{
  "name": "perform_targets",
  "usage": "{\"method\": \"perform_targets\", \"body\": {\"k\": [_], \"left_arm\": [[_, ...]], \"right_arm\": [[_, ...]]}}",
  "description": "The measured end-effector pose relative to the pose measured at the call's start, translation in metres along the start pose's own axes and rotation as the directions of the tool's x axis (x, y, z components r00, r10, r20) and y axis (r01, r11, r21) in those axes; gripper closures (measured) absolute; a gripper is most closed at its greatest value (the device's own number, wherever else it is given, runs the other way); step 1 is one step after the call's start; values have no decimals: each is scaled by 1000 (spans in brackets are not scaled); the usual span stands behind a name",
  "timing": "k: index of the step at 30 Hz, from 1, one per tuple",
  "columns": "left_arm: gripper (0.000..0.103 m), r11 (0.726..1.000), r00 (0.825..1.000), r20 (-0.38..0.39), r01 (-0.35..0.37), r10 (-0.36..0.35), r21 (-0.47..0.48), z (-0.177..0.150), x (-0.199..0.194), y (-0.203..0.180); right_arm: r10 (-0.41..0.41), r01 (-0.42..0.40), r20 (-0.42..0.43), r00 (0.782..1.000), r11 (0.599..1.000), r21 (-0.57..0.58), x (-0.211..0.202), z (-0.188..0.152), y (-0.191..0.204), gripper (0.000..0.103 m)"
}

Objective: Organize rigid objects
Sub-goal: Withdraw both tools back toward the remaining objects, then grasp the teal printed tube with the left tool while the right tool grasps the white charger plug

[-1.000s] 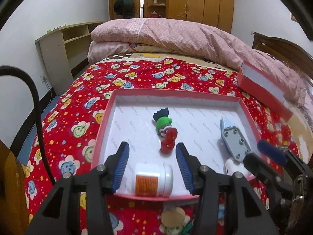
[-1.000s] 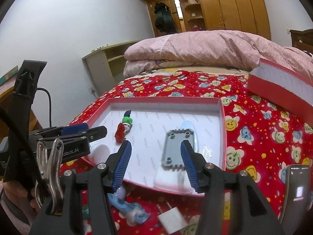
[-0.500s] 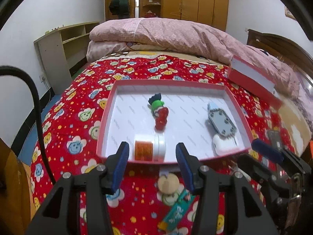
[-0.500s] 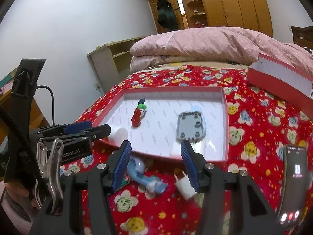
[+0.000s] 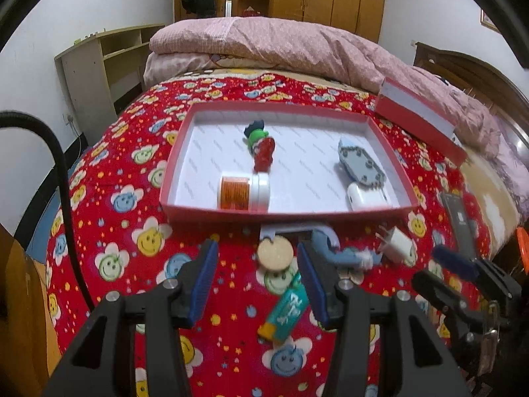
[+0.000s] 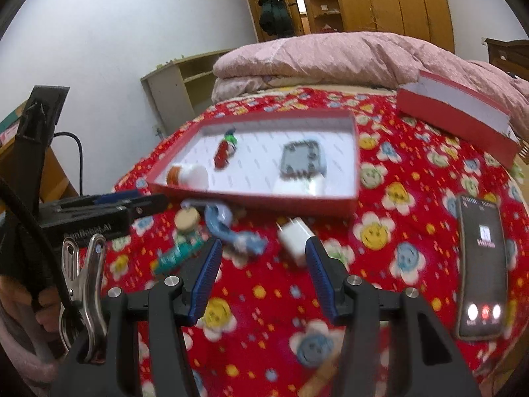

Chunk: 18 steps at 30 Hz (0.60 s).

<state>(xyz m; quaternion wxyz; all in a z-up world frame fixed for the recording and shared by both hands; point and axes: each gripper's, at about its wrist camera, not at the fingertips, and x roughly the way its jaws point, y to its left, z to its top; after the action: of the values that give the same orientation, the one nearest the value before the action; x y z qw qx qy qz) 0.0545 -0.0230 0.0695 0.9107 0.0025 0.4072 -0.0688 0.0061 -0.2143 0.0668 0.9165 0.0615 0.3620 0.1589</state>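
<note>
A red box tray [image 5: 231, 211] [image 6: 251, 198] lies on the bed and holds a white jar with an orange label [image 5: 243, 192], a red and green figure [image 5: 261, 149], a grey plate [image 5: 362, 165] and a white case [image 5: 365, 196]. In front of it lie a round wooden disc [image 5: 275, 253], a teal tube [image 5: 286, 312], a blue-grey curved piece [image 5: 340, 251] and a white plug charger [image 5: 396, 244] [image 6: 296, 235]. My left gripper [image 5: 256, 284] is open and empty over the disc. My right gripper [image 6: 261, 278] is open and empty just before the charger.
A phone [image 6: 482, 264] with a lit screen lies on the red smiley quilt at the right. The red box lid [image 5: 420, 115] rests further back right. A pink duvet [image 5: 297, 43] is piled behind, with a shelf unit [image 5: 105, 63] at the left wall.
Both grippers have pulled back from the tray toward me. The loose objects in front of the tray have come into view. Both stay open and empty.
</note>
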Motion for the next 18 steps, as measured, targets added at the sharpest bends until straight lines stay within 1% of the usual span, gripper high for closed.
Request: {"method": "perform_targets", "body": {"k": [6,10,18], "left_arm": [[51,1000,999,-33,12,-12,1,-14,5,-1],[51,1000,999,-47,19,-18,25,-21,8,-6],[51,996,995,-85,56,-49,73,-31,19,-14]], "right_arm": [[-22,23,-33,999,1000,19,-2,-19,-11,49],[-27,28,-46,999,999,21,-3,-25,-13,49],[-23,24,-78,997,1000,7,2,-36,-11,49]]}}
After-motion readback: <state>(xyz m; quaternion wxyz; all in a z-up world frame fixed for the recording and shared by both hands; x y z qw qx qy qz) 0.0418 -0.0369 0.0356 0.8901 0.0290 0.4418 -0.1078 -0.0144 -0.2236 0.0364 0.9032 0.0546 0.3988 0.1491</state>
